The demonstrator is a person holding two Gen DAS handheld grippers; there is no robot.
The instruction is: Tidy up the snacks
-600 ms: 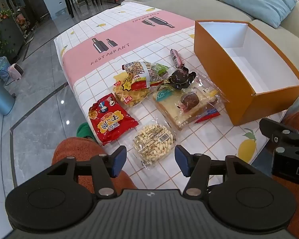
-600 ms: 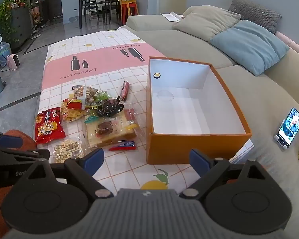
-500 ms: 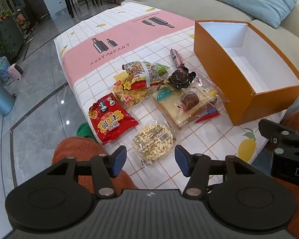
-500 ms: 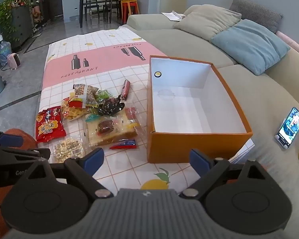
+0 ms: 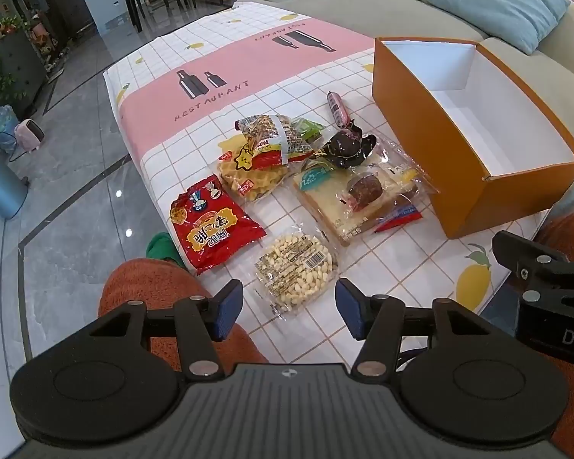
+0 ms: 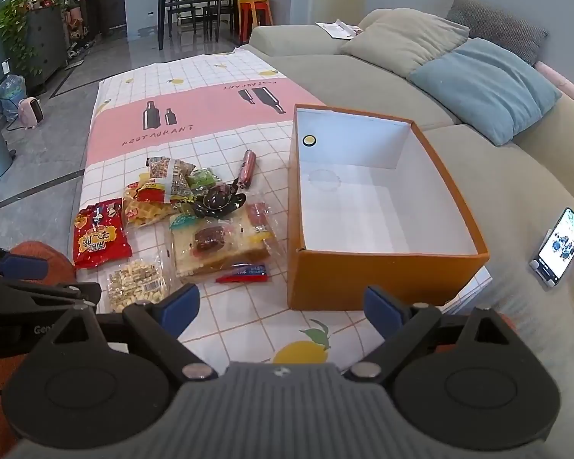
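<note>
Orange box (image 6: 367,279), white inside; pink-and-white checked cloth (image 6: 210,122); red packet (image 5: 214,225).

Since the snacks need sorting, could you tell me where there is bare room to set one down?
The orange box holds nothing. The pink band beyond the snack pile is bare, as is the lemon print before the box. The pile itself is crowded.

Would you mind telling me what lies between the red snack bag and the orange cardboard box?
In the left wrist view, the clear-wrapped sandwich bread lies between the red bag and the box.
</note>
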